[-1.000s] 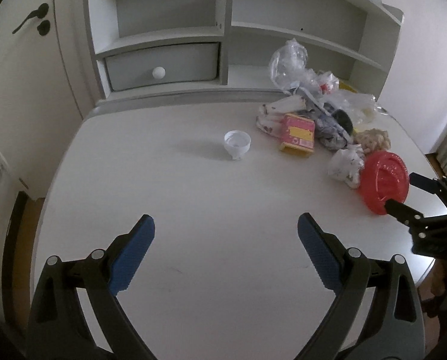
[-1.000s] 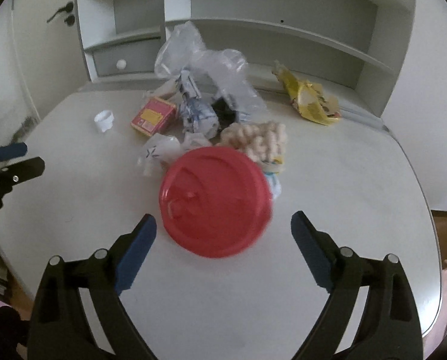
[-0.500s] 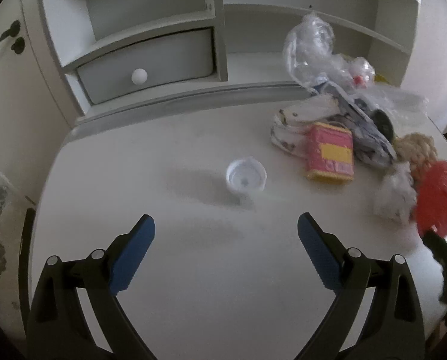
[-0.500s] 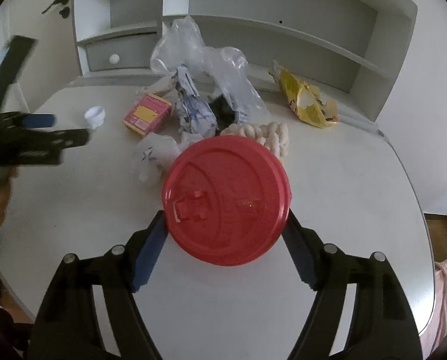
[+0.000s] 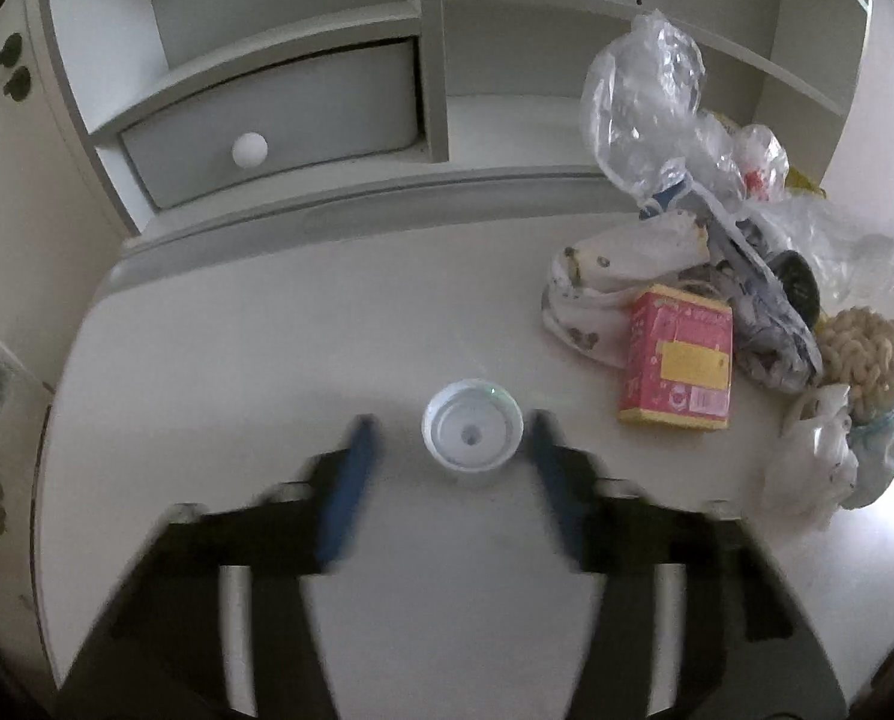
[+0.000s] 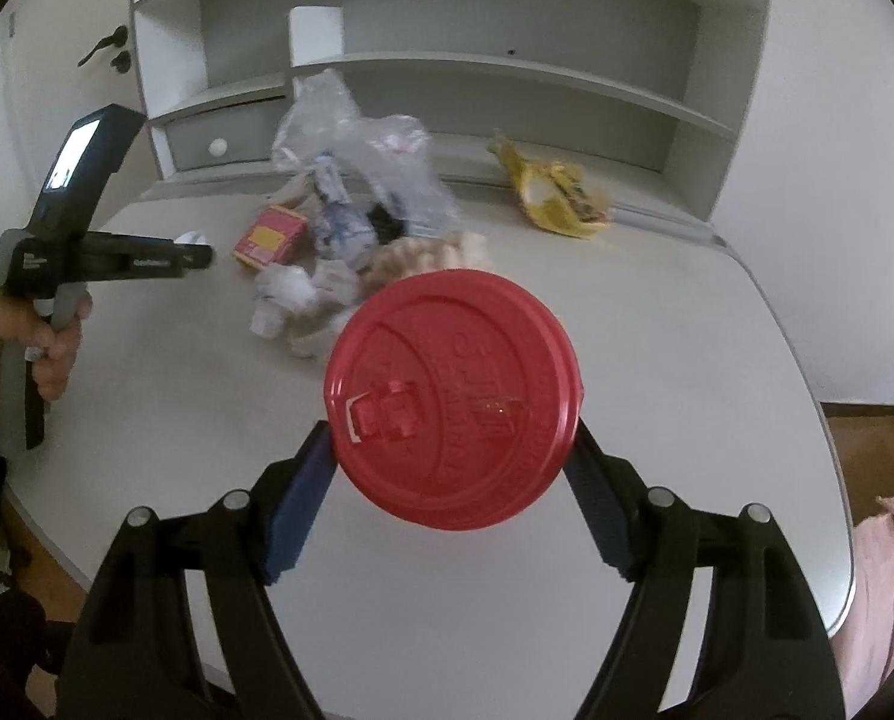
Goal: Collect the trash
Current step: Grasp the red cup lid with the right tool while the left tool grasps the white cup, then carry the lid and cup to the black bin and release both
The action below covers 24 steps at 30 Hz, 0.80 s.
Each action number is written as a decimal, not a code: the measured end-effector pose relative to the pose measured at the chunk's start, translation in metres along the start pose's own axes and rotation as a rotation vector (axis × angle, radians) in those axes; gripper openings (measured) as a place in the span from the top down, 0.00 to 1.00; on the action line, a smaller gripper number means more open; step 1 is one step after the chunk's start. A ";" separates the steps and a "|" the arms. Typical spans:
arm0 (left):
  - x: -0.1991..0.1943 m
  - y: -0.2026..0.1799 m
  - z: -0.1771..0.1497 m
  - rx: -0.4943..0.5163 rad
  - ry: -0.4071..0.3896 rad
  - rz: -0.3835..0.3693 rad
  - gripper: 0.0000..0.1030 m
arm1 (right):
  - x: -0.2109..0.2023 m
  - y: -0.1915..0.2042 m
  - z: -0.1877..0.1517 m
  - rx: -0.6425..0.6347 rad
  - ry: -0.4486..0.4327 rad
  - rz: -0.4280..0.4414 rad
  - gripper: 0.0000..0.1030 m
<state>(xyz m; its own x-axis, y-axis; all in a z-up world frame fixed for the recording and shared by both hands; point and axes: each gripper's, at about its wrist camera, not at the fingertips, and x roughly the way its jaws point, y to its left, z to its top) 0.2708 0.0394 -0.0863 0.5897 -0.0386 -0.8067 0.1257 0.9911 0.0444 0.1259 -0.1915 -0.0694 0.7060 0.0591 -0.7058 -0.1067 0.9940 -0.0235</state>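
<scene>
A small white bottle cap [image 5: 472, 433] lies open side up on the white table [image 5: 267, 330]. My left gripper [image 5: 450, 419] straddles it and its jaws are closing; a gap still shows between the left pad and the cap. From the right wrist view, the left gripper [image 6: 198, 253] appears in a hand at the far left, with the cap [image 6: 192, 238] at its tip. My right gripper [image 6: 450, 438] is shut on a round red cup lid [image 6: 453, 396], held above the table.
A heap of trash lies on the table's right: a pink box [image 5: 678, 360], a clear plastic bag [image 5: 645, 114], crumpled white wrappers [image 5: 819, 450]. A yellow wrapper [image 6: 558, 201] lies by the shelf unit, whose drawer [image 5: 267, 126] faces me at the back.
The left gripper moved forward to the cap and its jaws narrowed around it. The right gripper closed on the red lid and lifted it off the table.
</scene>
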 end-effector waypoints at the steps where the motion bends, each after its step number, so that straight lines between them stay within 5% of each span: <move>1: -0.001 -0.001 0.001 -0.001 0.001 0.003 0.72 | -0.002 -0.006 -0.002 0.011 0.002 -0.001 0.28; 6: -0.026 -0.020 0.002 -0.002 -0.036 -0.018 0.72 | -0.018 -0.051 -0.021 0.088 0.001 -0.051 0.29; 11: -0.069 -0.079 0.000 0.098 -0.115 -0.100 0.72 | -0.041 -0.127 -0.057 0.235 0.006 -0.171 0.29; 17: -0.119 -0.205 -0.018 0.319 -0.194 -0.287 0.72 | -0.077 -0.218 -0.115 0.436 0.017 -0.320 0.29; 24: -0.147 -0.352 -0.052 0.523 -0.179 -0.543 0.72 | -0.121 -0.299 -0.199 0.627 0.066 -0.467 0.29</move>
<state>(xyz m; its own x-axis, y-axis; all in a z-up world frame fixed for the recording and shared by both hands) 0.0985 -0.2968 -0.0144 0.4520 -0.5658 -0.6896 0.7678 0.6403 -0.0220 -0.0668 -0.5139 -0.1174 0.5350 -0.3640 -0.7624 0.6200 0.7822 0.0616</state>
